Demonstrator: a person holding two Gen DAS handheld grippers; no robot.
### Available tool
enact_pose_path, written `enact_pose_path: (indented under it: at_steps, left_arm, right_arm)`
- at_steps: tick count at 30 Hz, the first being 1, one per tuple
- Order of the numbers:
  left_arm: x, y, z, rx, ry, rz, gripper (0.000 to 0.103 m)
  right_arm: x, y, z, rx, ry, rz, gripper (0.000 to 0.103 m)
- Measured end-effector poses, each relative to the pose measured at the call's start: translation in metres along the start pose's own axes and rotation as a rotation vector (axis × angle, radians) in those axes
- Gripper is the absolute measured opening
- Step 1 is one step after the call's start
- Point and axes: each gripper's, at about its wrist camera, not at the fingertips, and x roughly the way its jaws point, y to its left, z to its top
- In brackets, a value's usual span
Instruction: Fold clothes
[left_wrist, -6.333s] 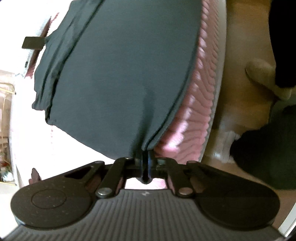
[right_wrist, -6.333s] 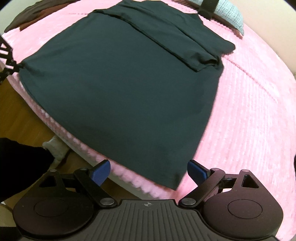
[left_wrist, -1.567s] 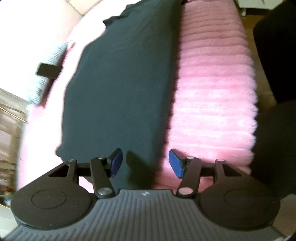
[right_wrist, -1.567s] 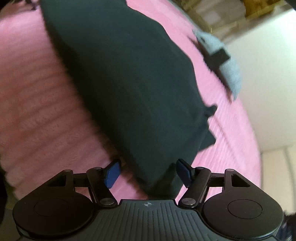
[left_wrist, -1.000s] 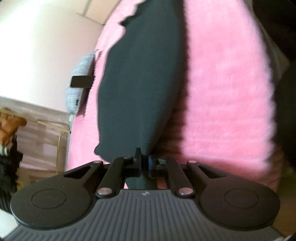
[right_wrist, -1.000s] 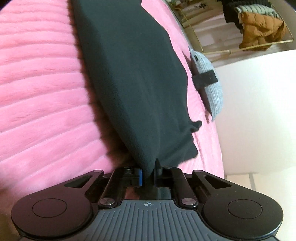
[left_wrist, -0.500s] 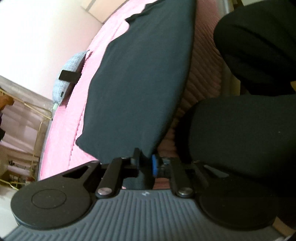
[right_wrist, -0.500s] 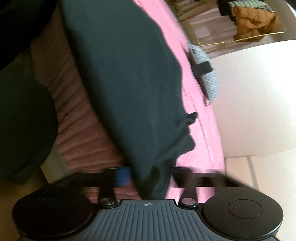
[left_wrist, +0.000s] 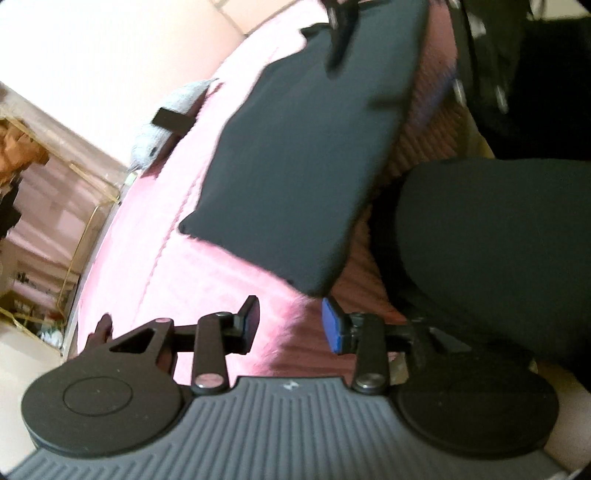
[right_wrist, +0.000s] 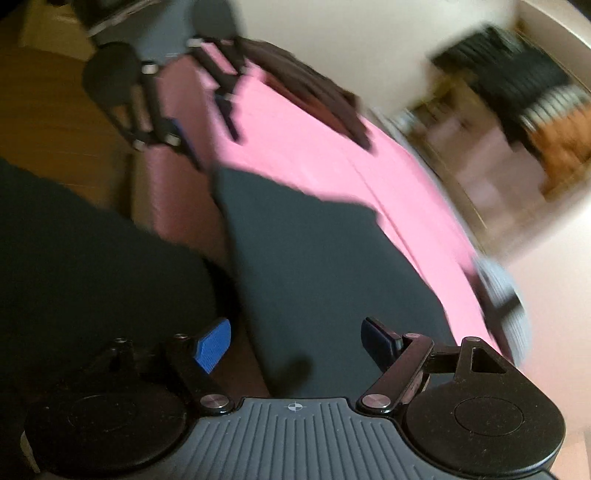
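On the pink bed cover (left_wrist: 155, 258), close to the bed's near edge, the dark folded garment (left_wrist: 306, 166) is laid out flat as a long narrow strip. From the left wrist view, the left gripper (left_wrist: 290, 323) is seen spread open just short of the garment's near corner, nothing caught between the blue pads, so it's not touching the fabric as far as can be told. Over on the right wrist view, which is pretty blurry, the right gripper (right_wrist: 295, 341) is also held wide open, with the garment's other end seen between and beyond its fingers but not pinched. A grey pillow (left_wrist: 170, 118) with a black strap is seen further up the bed, and a brown piece of clothing (right_wrist: 314, 96) is lying at the far end. The person's dark-clothed leg (left_wrist: 491, 251) is right beside the bed edge.
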Motion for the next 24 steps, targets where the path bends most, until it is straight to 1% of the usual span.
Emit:
enact_pose_path:
  at_steps: [1, 3, 4, 5, 6, 7, 8, 10, 12, 14, 16, 18, 21, 24]
  left_arm:
    - [-0.002, 0.004, -0.003, -0.009, -0.003, 0.005, 0.036]
    - [-0.002, 0.011, -0.008, -0.019, -0.006, 0.016, 0.039]
    - [-0.001, 0.014, -0.011, -0.022, -0.007, 0.020, 0.045]
    - [0.001, 0.017, -0.013, -0.019, -0.007, 0.021, 0.055]
    - [0.002, 0.018, -0.016, -0.015, -0.007, 0.022, 0.060]
    - [0.002, 0.019, -0.019, -0.007, -0.010, 0.024, 0.066]
    - [0.003, 0.021, -0.021, 0.002, -0.015, 0.024, 0.066]
    - [0.005, 0.026, -0.026, 0.015, -0.022, 0.027, 0.067]
    - [0.010, 0.034, -0.027, 0.035, -0.038, 0.030, 0.069]
    - [0.019, 0.045, -0.022, 0.070, -0.069, 0.036, 0.075]
    - [0.032, 0.056, -0.013, 0.112, -0.110, 0.041, 0.081]
    - [0.047, 0.068, -0.002, 0.155, -0.153, 0.043, 0.084]
    - [0.071, 0.080, 0.014, 0.221, -0.200, 0.037, 0.084]
    - [0.095, 0.087, 0.027, 0.300, -0.238, 0.034, 0.084]
  right_arm:
    - [0.010, 0.004, 0.010, -0.021, -0.005, 0.027, 0.079]
    - [0.031, 0.011, 0.024, -0.088, -0.001, 0.049, 0.079]
    - [0.041, 0.012, 0.028, -0.107, 0.002, 0.048, 0.079]
    - [0.050, 0.013, 0.031, -0.125, 0.005, 0.046, 0.078]
    - [0.052, 0.008, 0.034, -0.105, 0.002, 0.045, 0.051]
    - [0.052, 0.001, 0.035, -0.081, -0.002, 0.044, 0.012]
    - [0.053, -0.005, 0.037, -0.056, -0.006, 0.042, 0.007]
    - [0.055, -0.018, 0.041, -0.007, -0.014, 0.040, 0.005]
    - [0.038, -0.044, 0.039, 0.145, -0.058, 0.028, 0.005]
    - [0.021, -0.071, 0.033, 0.317, -0.092, 0.027, 0.005]
    - [0.014, -0.090, 0.026, 0.439, -0.116, 0.023, 0.005]
    - [0.008, -0.110, 0.018, 0.557, -0.135, 0.024, 0.005]
    - [0.008, -0.127, 0.010, 0.667, -0.143, 0.028, 0.005]
    - [0.007, -0.135, 0.009, 0.716, -0.150, 0.034, 0.005]
